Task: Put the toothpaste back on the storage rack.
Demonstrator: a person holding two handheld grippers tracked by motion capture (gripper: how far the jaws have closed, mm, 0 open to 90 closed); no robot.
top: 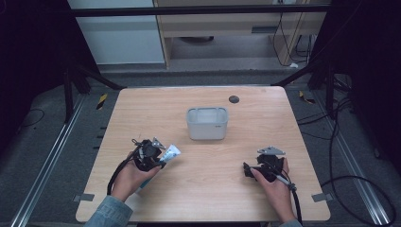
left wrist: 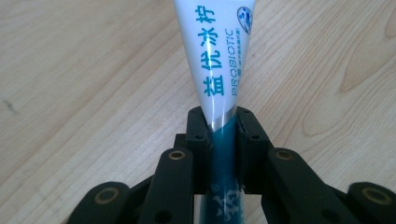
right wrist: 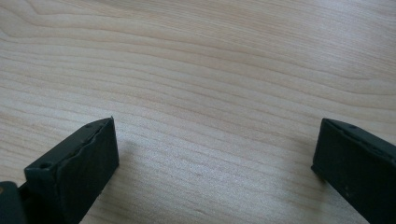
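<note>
A: Is there any writing that can be read?

B: Yes, on the tube (left wrist: 219,60) held in the left tool (left wrist: 219,126). On its white part stand four blue-green Chinese characters, 益优冰柠, and beside them the word "PROBIOTIC" in the same colour.

A: Anything more on it?

B: Lower, on the dark teal part, there is one white character, half hidden between the jaws. I cannot read it surely.

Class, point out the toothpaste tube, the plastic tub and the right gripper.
toothpaste tube (left wrist: 219,60), left gripper view, printed white body.
plastic tub (top: 207,130), high view, front wall.
right gripper (right wrist: 215,154), right gripper view, gap between open jaws.
</note>
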